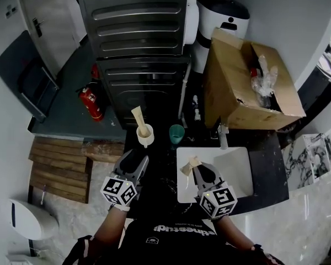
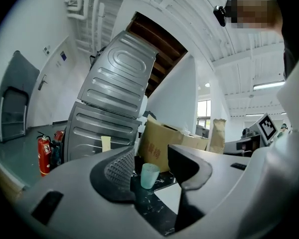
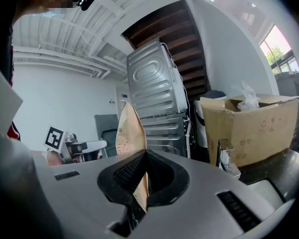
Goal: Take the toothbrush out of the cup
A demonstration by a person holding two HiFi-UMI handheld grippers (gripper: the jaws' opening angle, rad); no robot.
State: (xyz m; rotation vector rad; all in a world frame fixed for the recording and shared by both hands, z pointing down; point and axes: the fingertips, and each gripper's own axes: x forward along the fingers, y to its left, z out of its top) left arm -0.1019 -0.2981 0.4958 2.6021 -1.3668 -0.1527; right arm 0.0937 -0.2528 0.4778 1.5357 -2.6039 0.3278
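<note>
A cream cup [image 1: 145,135] stands on the dark counter with a tan paper-sleeved toothbrush [image 1: 138,116] upright in it. Right of it is a teal cup [image 1: 176,133]. My left gripper [image 1: 134,157] is just in front of the cream cup, open and empty. In the left gripper view the left gripper [image 2: 152,166] frames the teal cup [image 2: 149,175] farther off, and the tan sleeve [image 2: 105,143] shows to the left. My right gripper [image 1: 201,169] is over the sink's left edge, shut on another tan paper-sleeved toothbrush [image 1: 191,163]. That sleeve [image 3: 130,128] rises from the right gripper [image 3: 143,172].
A white sink [image 1: 234,170] with a faucet [image 1: 223,136] lies at the right of the counter. An open cardboard box [image 1: 231,93] stands behind it. A grey ribbed appliance [image 1: 138,37] rises behind the cups. A red fire extinguisher [image 1: 91,102] is on the floor at the left.
</note>
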